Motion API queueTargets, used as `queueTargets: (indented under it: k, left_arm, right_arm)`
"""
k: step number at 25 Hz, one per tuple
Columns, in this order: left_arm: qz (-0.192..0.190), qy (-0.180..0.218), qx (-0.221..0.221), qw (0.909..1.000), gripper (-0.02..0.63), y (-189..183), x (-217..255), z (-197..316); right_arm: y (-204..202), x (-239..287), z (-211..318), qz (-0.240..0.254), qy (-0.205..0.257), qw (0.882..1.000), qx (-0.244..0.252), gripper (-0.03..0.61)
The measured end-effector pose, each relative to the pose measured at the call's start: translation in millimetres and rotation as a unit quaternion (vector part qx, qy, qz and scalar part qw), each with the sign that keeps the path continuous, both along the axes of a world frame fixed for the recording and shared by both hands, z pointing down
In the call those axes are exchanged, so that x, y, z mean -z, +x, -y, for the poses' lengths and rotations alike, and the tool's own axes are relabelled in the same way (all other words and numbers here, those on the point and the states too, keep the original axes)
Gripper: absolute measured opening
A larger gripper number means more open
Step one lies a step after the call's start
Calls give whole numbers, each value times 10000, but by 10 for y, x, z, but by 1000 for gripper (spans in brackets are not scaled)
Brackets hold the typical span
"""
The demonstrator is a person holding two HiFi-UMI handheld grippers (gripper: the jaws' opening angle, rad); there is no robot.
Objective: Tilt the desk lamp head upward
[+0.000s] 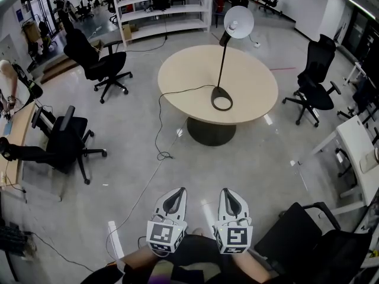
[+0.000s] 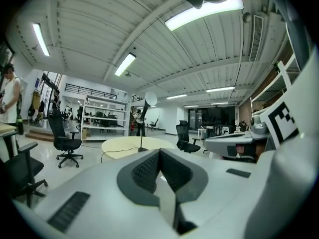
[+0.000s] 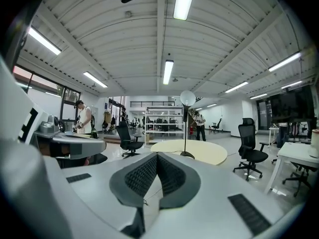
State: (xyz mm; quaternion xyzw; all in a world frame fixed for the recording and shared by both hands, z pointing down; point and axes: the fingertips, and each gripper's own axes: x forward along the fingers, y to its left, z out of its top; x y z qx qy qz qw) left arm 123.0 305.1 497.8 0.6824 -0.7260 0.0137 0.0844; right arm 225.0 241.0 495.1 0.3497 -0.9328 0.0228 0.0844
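While both grippers hang low before the person's lap, well apart from the table, we record the following.

Left gripper point(image 1: 177, 191): jaws pressed together tip to tip, with nothing between them.

Right gripper point(image 1: 227, 193): the same, pads closed on each other and holding nothing.

Desk lamp point(image 1: 222, 64): stands upright on the round table point(image 1: 177, 73), untouched. Its ring-shaped base point(image 1: 222, 103) sits toward the near right part of the top. A thin dark stem rises to the lamp head point(image 1: 238, 21), a round white disc whose face is turned our way.

Cord point(image 1: 180, 91): runs left from the base across the tabletop, over the edge and down to the floor.

Shelf unit point(image 1: 177, 9): white and open, behind the table. We see dark items on its upper shelves, too small to identify.

Office chairs: one black chair point(image 1: 98, 58) left of the table, another point(image 1: 314, 78) to its right.
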Motion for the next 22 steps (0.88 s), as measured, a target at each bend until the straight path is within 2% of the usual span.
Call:
queueTargets:
  k: [22]
  left_arm:
    - [20, 13, -35, 10000, 47, 53, 47, 93]
  right_arm:
    - [48, 45, 77, -27, 18, 10000, 21, 14]
